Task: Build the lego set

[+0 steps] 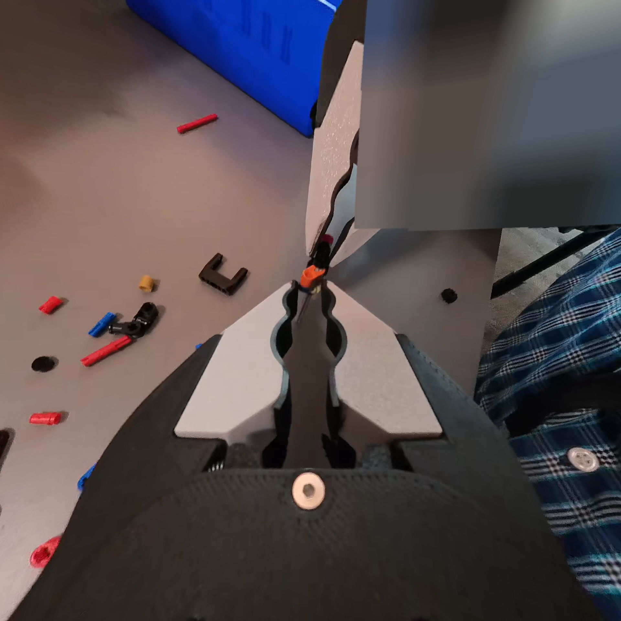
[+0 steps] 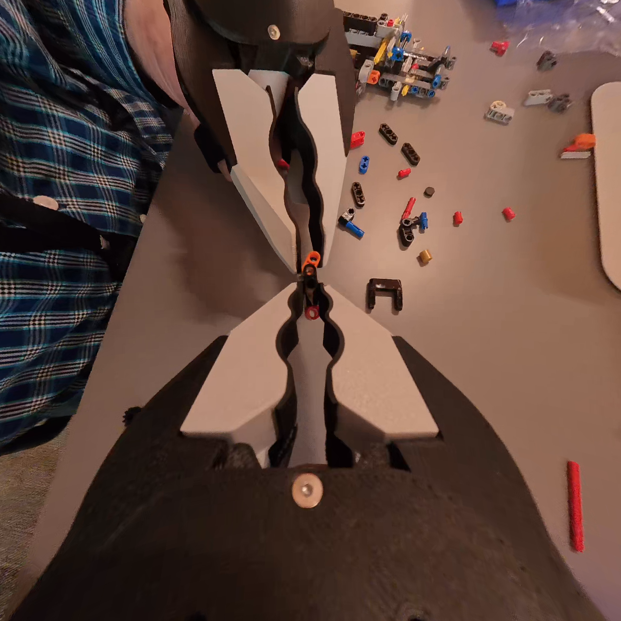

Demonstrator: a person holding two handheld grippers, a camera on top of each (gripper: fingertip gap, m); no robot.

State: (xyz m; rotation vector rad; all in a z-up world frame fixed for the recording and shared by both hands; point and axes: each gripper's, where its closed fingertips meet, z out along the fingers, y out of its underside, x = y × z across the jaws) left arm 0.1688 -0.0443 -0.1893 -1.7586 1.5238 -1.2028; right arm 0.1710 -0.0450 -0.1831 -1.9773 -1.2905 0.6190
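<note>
left gripper (image 1: pixel 307 289) fingers nearly closed, tips pinching an orange connector (image 1: pixel 312 276); right gripper (image 2: pixel 311 289) likewise narrowed, clamped on a black piece (image 2: pixel 309 285) with red bush (image 2: pixel 312 312). the two parts meet tip to tip above the table (image 2: pixel 470 336). partly built lego assembly (image 2: pixel 403 64) lies well apart, loose pieces between

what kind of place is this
Probably an indoor hobby or work table used for toy building: a grey tabletop strewn with small lego pieces, a half-built lego model at the far side, and a blue box. Carpet shows beyond the edge.
</note>
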